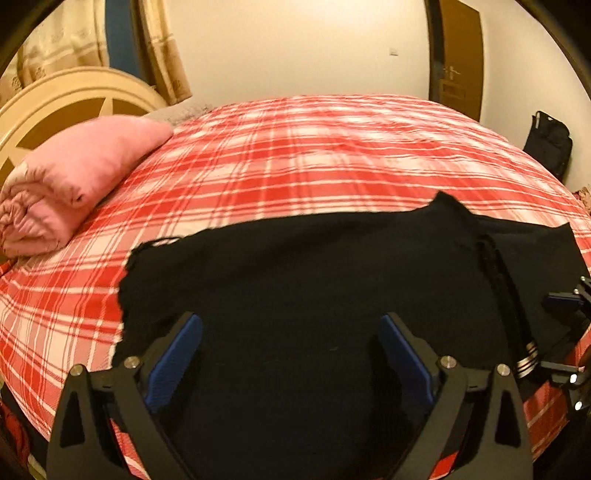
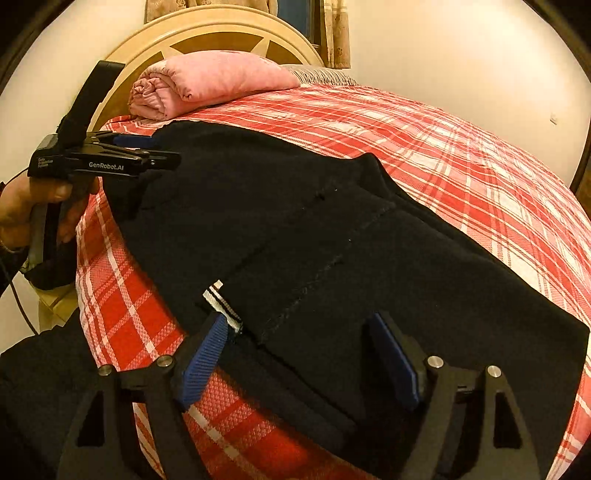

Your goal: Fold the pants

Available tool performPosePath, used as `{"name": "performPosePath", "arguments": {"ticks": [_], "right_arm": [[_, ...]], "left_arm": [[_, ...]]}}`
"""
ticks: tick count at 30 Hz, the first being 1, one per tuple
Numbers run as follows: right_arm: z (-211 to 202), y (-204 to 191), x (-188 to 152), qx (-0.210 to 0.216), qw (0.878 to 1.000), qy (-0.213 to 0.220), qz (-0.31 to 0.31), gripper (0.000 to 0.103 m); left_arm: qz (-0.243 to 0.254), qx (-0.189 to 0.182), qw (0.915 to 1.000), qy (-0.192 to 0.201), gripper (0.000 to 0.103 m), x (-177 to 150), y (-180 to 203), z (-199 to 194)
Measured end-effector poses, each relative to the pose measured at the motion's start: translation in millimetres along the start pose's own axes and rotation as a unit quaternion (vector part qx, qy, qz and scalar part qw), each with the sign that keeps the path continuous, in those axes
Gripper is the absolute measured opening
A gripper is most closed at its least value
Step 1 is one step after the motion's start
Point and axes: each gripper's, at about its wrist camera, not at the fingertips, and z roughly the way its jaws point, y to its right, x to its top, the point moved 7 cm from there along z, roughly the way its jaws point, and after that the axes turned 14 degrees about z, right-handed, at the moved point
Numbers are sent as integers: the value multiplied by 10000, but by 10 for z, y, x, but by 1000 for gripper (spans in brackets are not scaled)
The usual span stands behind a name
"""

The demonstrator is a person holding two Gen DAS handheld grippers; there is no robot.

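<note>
The black pants (image 2: 332, 236) are being released between folds; left gripper (image 1: 291, 332) and right gripper (image 2: 299, 332) are being held wide apart, empty; an edge must be gripped next.

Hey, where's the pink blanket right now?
The pink blanket lies rolled up at the head of the bed, against the headboard, beyond the black pants; in the left wrist view it sits far left.
</note>
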Motion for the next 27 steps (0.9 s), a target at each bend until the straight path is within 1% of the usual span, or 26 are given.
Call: {"name": "performPosePath", "arguments": {"ticks": [3, 6, 10, 12, 13, 15, 16, 17, 19, 20, 22, 24, 27], "right_arm": [[-71, -7, -25, -17, 10000, 69, -50, 81], [-125, -4, -39, -23, 9999, 165, -41, 81], [-250, -3, -7, 81, 9993, 361, 32, 81], [-320, -11, 12, 146, 9988, 468, 39, 81], [-338, -9, 20, 159, 9986, 500, 39, 81], [-370, -15, 20, 169, 9983, 557, 44, 81], [-377, -19, 15, 175, 9983, 562, 47, 81], [-384, -18, 11, 176, 9982, 565, 41, 81], [-401, -16, 0, 166, 9981, 590, 32, 81], [-412, -19, -7, 171, 9980, 603, 32, 81], [-427, -18, -15, 178, 9978, 635, 54, 81], [-444, -10, -19, 201, 9975, 665, 88, 81], [-449, 1, -25, 206, 9974, 679, 114, 81]], "left_arm": [[-24, 90, 9999, -58, 99, -64, -126, 8], [-51, 287, 9996, -14, 99, -123, -302, -31], [-298, 421, 9986, -66, 99, -272, -601, -28], [-383, 583, 9975, -112, 99, -367, -761, -7], [-455, 591, 9971, -115, 99, -404, -820, 6], [-797, 349, 9962, -77, 99, -499, -949, 48], [-1016, 167, 9947, -61, 99, -540, -995, 77], [-1278, -80, 9918, -36, 99, -578, -1036, 107], [-1732, -598, 9830, 66, 99, -629, -1077, 182], [-1833, -720, 9804, 79, 98, -639, -1081, 214], [-1908, -804, 9781, 226, 97, -616, -1082, 235], [-1904, -841, 9778, 237, 95, -591, -1060, 264], [-1769, -970, 9792, 226, 80, -542, -969, 236]]}}
